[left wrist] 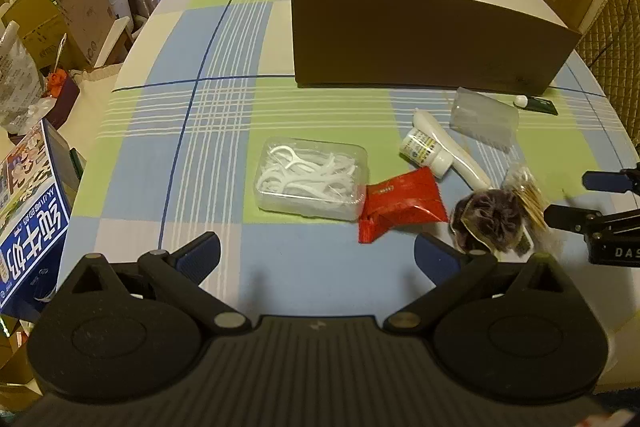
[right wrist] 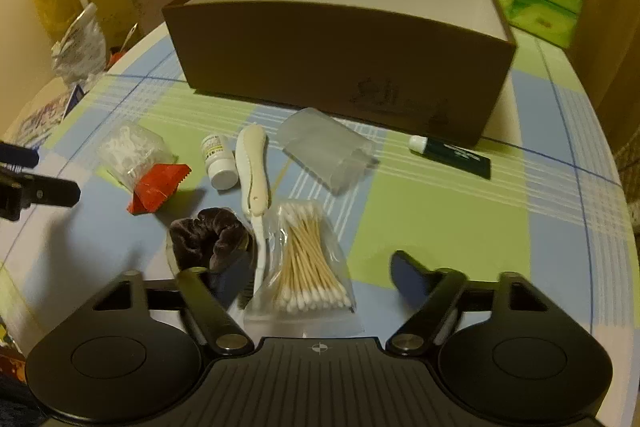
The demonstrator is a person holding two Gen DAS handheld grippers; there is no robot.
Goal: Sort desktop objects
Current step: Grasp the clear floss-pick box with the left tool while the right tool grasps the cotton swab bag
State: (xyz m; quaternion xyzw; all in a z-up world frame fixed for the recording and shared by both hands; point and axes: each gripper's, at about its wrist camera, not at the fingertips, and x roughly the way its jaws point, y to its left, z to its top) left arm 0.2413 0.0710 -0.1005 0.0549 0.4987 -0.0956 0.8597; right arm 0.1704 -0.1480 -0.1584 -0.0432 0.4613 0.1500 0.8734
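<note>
The right tongs (right wrist: 320,267) gape wide and empty around the swab bag (right wrist: 306,259), which lies on the desk (right wrist: 440,211) at six o'clock from the box (right wrist: 340,59); the left tongs (left wrist: 316,251) are wide open too, holding nothing. The bag looks light, soft and slippery, so pinching across its packed middle seems safest. I count one each: floss case (left wrist: 310,177), red packet (left wrist: 400,205), scrunchie (right wrist: 208,239), bottle (right wrist: 218,161), tube (right wrist: 450,155), clear pouch (right wrist: 328,153).
</note>
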